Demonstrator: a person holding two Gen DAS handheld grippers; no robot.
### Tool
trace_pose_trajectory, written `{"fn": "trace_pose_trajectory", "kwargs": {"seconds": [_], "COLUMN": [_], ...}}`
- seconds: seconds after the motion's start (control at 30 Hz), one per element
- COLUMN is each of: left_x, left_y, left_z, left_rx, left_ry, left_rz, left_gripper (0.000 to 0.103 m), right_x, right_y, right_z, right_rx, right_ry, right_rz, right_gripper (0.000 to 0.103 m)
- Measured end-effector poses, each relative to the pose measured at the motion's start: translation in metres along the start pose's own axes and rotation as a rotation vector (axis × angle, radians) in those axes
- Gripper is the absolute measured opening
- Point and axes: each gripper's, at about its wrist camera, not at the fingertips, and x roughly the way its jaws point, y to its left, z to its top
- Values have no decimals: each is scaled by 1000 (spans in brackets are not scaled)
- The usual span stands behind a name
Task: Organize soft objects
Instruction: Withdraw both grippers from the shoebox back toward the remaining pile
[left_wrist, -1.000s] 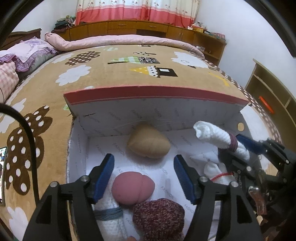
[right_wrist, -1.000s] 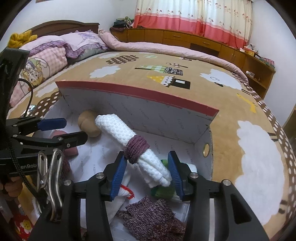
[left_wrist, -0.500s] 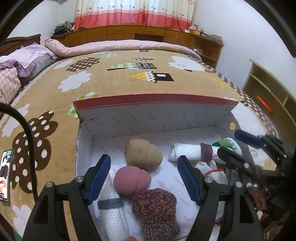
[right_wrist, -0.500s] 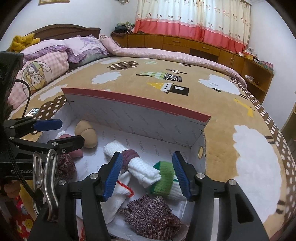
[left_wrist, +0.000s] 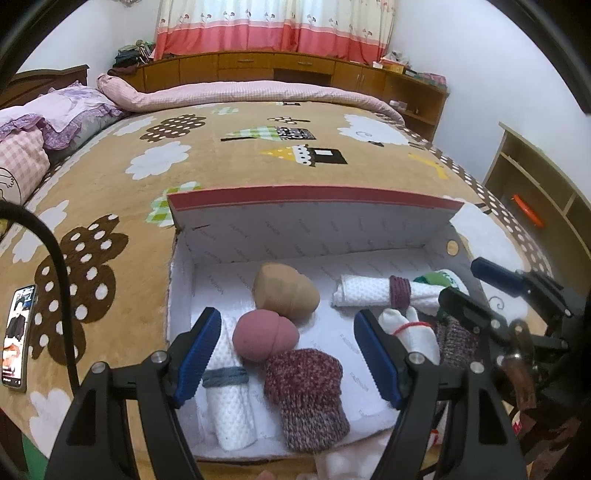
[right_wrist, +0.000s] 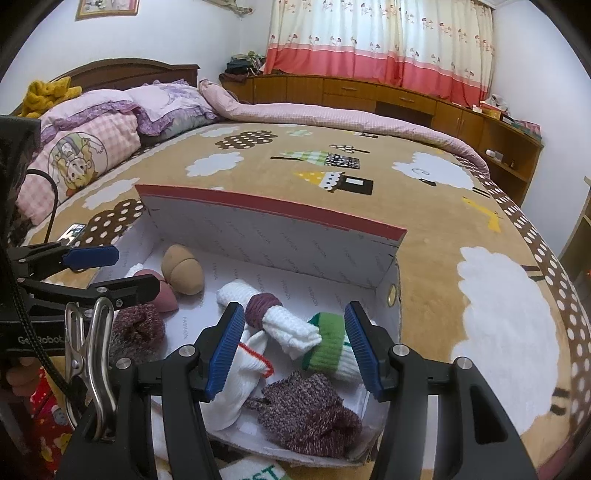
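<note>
- Released since a second ago: white waffle roll with purple band (right_wrist: 275, 317), now lying mid-frame in box (right_wrist: 280, 236).
- Right gripper (right_wrist: 291, 347) apart, empty.
- Left gripper (left_wrist: 284, 354) apart, empty.

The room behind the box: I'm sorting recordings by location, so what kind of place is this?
Most likely a home bedroom: the box sits on a bed with a cartoon blanket, pillows lie by a wooden headboard, and curtains hang over low cabinets.
</note>
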Motion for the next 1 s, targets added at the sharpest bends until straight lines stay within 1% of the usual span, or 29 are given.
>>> {"fn": "trace_pose_trajectory", "kwargs": {"seconds": [0.3,0.7,1.0], "left_x": [-19,-45,-57], "left_y": [-4,-6,-10], "left_z": [-11,-32,-53], "left_rx": [-1,-15,-21], "left_ry": [-6,-11,15], "left_rz": [-4,-18,-49], "left_gripper": [78,78,78], "right_x": [-22,-56,-69], "right_y": [1,10,7], "right_z": [-7,-24,-43], "right_rx": [27,23,51], "right_ry": [-11,-30,-15], "right_rz": [10,23,27], "right_gripper": [58,58,58]}}
